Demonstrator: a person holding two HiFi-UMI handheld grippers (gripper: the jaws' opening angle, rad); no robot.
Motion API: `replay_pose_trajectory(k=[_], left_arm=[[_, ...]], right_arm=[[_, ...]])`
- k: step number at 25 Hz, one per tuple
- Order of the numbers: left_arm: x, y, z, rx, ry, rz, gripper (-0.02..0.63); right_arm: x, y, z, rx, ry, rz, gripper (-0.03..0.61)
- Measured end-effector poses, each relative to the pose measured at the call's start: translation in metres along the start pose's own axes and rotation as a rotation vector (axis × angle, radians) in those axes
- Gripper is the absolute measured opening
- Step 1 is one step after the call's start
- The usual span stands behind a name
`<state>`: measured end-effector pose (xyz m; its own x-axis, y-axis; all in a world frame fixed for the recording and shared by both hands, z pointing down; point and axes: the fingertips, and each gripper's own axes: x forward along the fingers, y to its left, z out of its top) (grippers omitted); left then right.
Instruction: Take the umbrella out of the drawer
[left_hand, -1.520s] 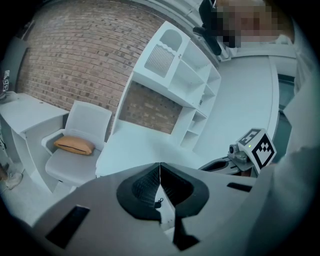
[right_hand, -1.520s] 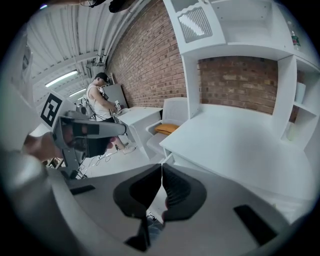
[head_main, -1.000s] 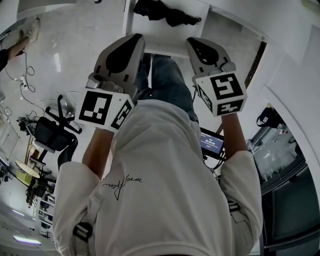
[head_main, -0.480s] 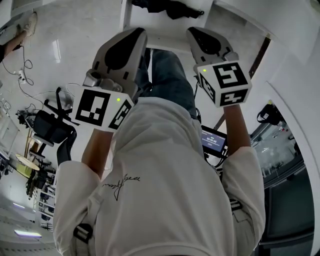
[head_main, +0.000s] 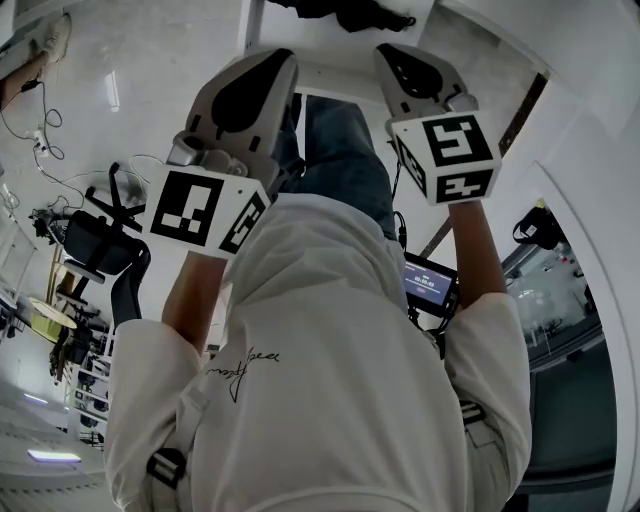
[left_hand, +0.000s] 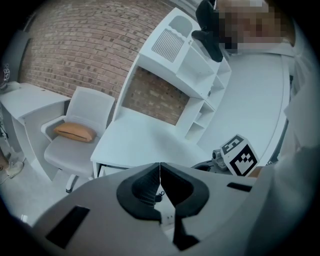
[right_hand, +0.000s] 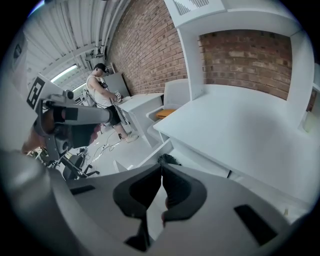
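The left gripper (head_main: 272, 70) has its jaws pressed together on nothing. Ahead of both grippers, in the open drawer (head_main: 312, 45), the black umbrella (head_main: 350, 12) lies crosswise. The right gripper (head_main: 398, 58), likewise closed and empty, looks slightly nearer to it.

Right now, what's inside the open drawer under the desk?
A black umbrella lies in the white drawer. The head view crops the drawer's far end; the right gripper covers most of it in its own view.

Left claw (left_hand: 160, 166) and right claw (right_hand: 161, 168) have sunk slightly toward the umbrella (head_main: 362, 12) in the drawer (head_main: 340, 52).
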<state>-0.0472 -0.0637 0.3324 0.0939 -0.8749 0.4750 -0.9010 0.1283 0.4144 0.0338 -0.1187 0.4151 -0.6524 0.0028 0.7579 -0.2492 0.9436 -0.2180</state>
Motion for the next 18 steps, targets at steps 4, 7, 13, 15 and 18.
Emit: replay_pose_trajectory(k=[4,7,13,15,18], left_arm=[[0.007,0.005,-0.004,-0.001,0.012,0.013,0.017],[0.011,0.007,-0.009,-0.008,0.022,0.015,0.017],[0.018,0.01,-0.017,-0.025,0.039,0.028,0.017],[0.021,0.011,-0.019,-0.027,0.044,0.03,0.017],[0.024,0.014,-0.021,-0.026,0.053,0.029,0.017]], right_arm=[[0.009,-0.004,-0.002,-0.019,0.014,0.008,0.026],[0.017,-0.007,-0.006,-0.039,0.041,0.011,0.026],[0.034,-0.008,-0.01,-0.082,0.061,0.038,0.028],[0.041,-0.009,-0.012,-0.089,0.072,0.044,0.027],[0.05,-0.01,-0.013,-0.103,0.083,0.048,0.028]])
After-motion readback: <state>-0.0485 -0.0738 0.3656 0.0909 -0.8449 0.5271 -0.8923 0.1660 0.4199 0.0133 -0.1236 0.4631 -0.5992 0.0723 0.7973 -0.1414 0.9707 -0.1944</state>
